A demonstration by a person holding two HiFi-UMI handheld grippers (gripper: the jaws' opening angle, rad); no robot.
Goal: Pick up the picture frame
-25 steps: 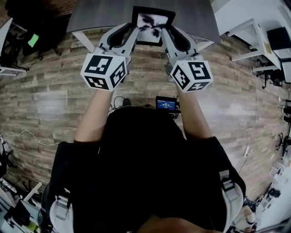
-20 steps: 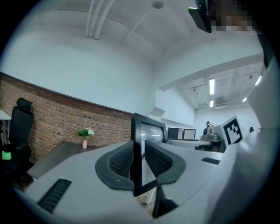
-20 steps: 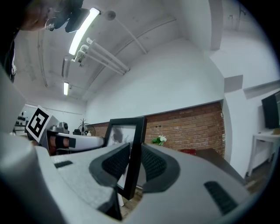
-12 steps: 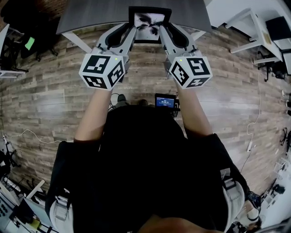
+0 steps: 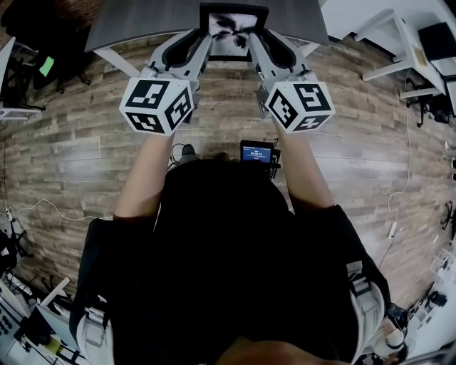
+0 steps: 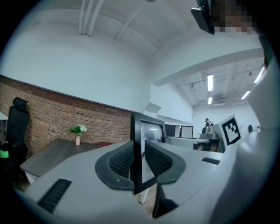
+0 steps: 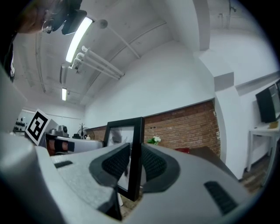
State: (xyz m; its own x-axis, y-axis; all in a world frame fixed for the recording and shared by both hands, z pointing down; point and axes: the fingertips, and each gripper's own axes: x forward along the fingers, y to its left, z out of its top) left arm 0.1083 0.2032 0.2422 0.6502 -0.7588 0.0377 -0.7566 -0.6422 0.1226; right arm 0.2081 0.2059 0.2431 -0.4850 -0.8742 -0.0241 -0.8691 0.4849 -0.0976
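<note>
A black picture frame (image 5: 234, 31) with a dark print behind glass hangs in the air between both grippers, in front of a grey table (image 5: 142, 21). My left gripper (image 5: 203, 39) is shut on the frame's left edge (image 6: 136, 153). On the opposite side, my right gripper (image 5: 258, 39) is shut on the right edge (image 7: 136, 153). In both gripper views the frame's thin black border sits pinched between the dark ribbed pads (image 6: 120, 159). The frame stands upright, its lower edge below the jaws.
Wood-plank floor lies below. A small lit screen (image 5: 258, 153) sits at the person's waist. White desks (image 5: 399, 43) stand at the right, a black chair (image 5: 43, 64) at the left. A small vase of flowers (image 6: 78, 131) stands on the table by a brick wall.
Both grippers have moved up and forward with the frame held between them; the frame now sits higher in the head view, over the table's near edge.
</note>
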